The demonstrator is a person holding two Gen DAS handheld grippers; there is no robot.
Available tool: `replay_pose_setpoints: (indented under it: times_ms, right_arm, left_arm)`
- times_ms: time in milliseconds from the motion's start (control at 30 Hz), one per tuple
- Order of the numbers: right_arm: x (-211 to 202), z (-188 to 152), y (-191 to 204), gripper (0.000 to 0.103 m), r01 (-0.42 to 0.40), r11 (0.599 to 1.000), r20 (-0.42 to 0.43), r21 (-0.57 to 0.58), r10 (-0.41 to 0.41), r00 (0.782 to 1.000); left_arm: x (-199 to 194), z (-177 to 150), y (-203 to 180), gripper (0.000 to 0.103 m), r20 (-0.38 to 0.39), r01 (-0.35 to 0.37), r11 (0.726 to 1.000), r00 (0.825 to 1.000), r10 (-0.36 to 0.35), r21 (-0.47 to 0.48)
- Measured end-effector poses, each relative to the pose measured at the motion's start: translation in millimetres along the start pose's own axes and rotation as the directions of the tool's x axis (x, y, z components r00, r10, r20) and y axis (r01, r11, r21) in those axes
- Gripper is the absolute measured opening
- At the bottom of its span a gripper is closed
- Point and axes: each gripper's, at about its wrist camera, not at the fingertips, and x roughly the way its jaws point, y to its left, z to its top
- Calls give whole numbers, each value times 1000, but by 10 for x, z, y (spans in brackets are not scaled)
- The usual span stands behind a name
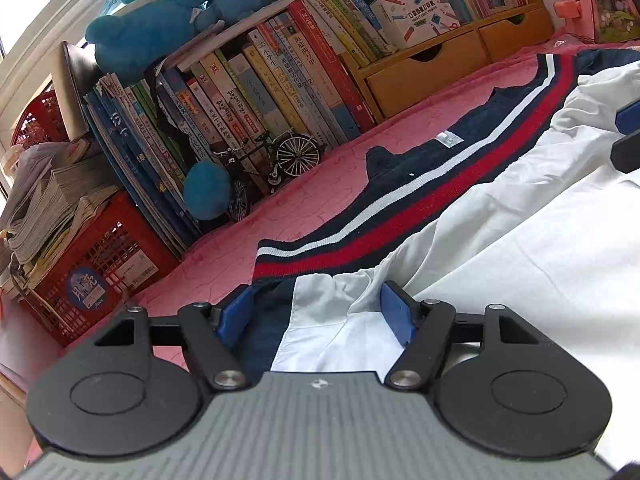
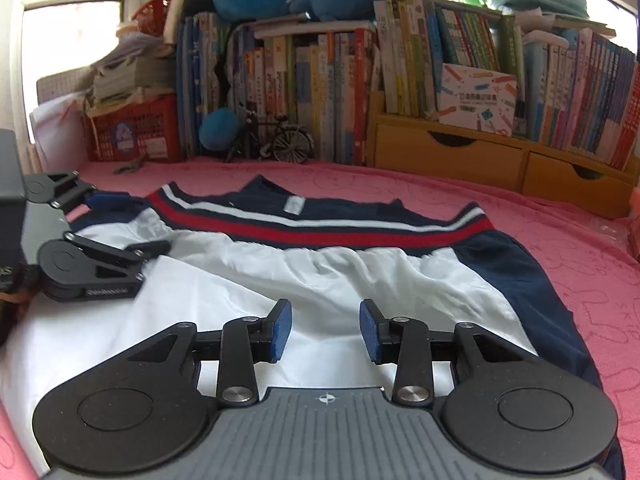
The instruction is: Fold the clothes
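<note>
Lying flat on the pink bedspread [image 2: 500, 208], the white and navy jacket [image 2: 280, 280] is spread with its striped red, white and navy hem band [image 2: 320, 232] toward the bookshelf [image 2: 320, 80], so both grippers can reach it from the near side. In the left wrist view the left gripper [image 1: 316, 316] sits low over the jacket's corner, its blue pads [image 1: 394, 312] spread apart, with the navy side panel and white cloth lying between them but not pinched. That placement suggests the corner is either being lined up for a grab or has been let go; the pictures alone do not settle which. In the right wrist view the right gripper [image 2: 326, 330] hovers above the white body of the jacket, fingers parted with only flat cloth below them and nothing clamped. The same view shows the left gripper [image 2: 116, 224] at the left edge of the garment, near the end of the hem band, well apart from the right one. Working one hand at each side likely keeps the fabric square while a fold is made. The cloth is wrinkled near the hem band and smoother toward the cameras, so it probably needs flattening before the next crease. A small model bicycle [image 2: 280, 142] and a blue plush toy [image 2: 218, 128] stand at the foot of the shelf, clear of the jacket. A red plastic crate [image 2: 136, 128] sits at the far left, also out of the way
</note>
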Motion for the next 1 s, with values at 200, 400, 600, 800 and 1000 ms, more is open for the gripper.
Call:
replay_pose_setpoints:
  times_ms: [200, 400, 600, 800, 1000]
  right_arm:
    - [227, 138, 709, 57, 184, 916, 76, -356, -168, 983]
    - [424, -286, 280, 54, 431, 647, 206, -629, -395, 895]
    - [286, -274, -606, 65, 475, 747, 60, -466, -508, 859]
    - [96, -131, -667, 67, 510, 757, 71, -409, -531, 845]
    - [-52, 171, -16, 67, 234, 898, 86, -373, -218, 972]
  left_arm:
    - [32, 17, 2, 70, -1, 6, 1000, 1000, -6, -3]
    - [30, 10, 67, 73, 10, 81, 996, 997, -81, -37]
    - [81, 7, 195, 77, 6, 169, 979, 986, -169, -118]
    - [98, 8, 211, 79, 1, 176, 975, 984, -177, -135]
    - [109, 0, 234, 79, -1, 184, 971, 982, -187, -152]
